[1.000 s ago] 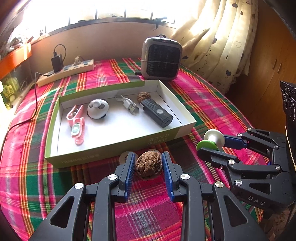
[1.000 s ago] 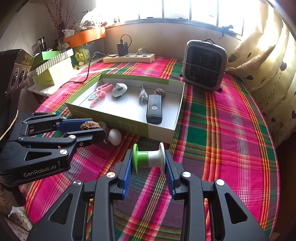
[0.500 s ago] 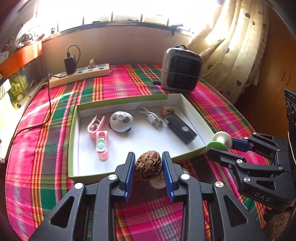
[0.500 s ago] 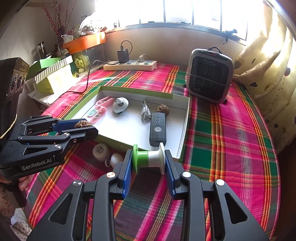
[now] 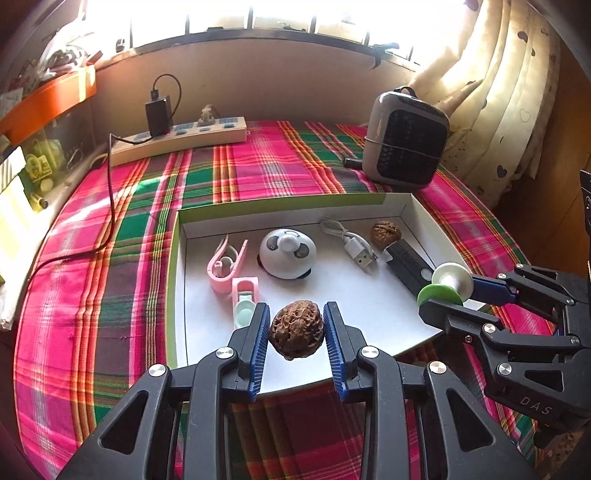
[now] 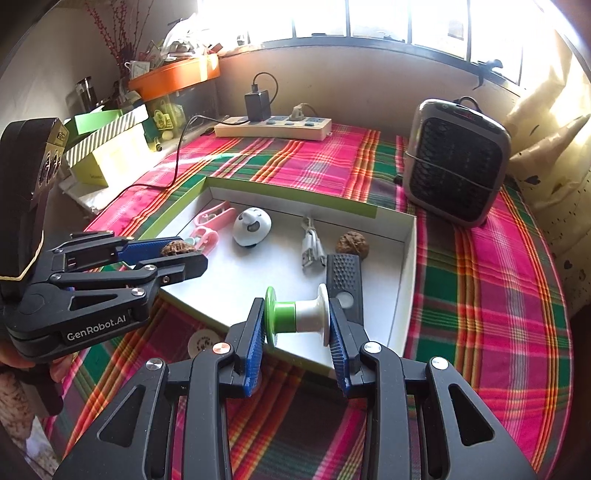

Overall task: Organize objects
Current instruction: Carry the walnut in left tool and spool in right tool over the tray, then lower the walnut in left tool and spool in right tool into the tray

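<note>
On the pink-and-green plaid cloth under a bright window, the white tray lies near a grey heater and a power strip at the far wall. Over the tray's near edge, the left gripper clamps a walnut, jaws narrowly apart. To its right, the right gripper pinches a green-and-white spool by its ends.

We are noting strong daylight pouring through a barred window above a beige wall. A cream heart-print curtain is hanging at right. A plaid cloth is covering the table. An orange shelf is sitting cluttered at left.
</note>
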`<action>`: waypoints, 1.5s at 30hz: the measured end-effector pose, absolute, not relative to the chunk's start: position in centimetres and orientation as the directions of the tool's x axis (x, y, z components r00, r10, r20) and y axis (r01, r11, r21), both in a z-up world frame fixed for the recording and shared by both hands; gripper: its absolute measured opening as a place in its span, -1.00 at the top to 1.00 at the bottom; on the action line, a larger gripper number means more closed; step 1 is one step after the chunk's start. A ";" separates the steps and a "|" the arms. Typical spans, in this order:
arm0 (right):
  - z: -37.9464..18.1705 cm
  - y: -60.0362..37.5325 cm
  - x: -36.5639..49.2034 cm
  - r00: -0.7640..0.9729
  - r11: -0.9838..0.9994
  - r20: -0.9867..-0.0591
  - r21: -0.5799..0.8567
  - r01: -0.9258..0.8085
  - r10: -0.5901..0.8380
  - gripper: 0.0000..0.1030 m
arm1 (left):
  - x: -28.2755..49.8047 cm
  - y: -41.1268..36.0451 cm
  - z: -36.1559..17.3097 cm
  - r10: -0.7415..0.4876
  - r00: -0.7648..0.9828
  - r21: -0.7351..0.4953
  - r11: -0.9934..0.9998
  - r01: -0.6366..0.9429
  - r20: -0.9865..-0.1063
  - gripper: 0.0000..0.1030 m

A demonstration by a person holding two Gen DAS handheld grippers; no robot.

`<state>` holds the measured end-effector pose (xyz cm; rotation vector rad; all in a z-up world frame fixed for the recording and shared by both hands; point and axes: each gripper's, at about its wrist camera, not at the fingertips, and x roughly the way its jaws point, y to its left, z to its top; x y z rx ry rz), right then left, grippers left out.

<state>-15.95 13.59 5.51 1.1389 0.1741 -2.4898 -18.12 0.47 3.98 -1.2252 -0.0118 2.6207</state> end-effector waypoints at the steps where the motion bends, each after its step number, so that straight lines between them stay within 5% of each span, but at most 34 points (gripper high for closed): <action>1: 5.4 13.4 -16.2 -0.586 -0.913 -0.752 0.051 0.405 -0.302 0.35 | -18.2 0.4 3.9 0.226 -0.615 -0.111 -0.969 -0.220 -0.755 0.46; 45: 3.2 11.6 -19.6 -0.484 -0.893 -0.833 0.026 0.450 -0.268 0.35 | -19.9 1.9 1.9 0.218 -0.557 -0.084 -0.963 -0.255 -0.801 0.46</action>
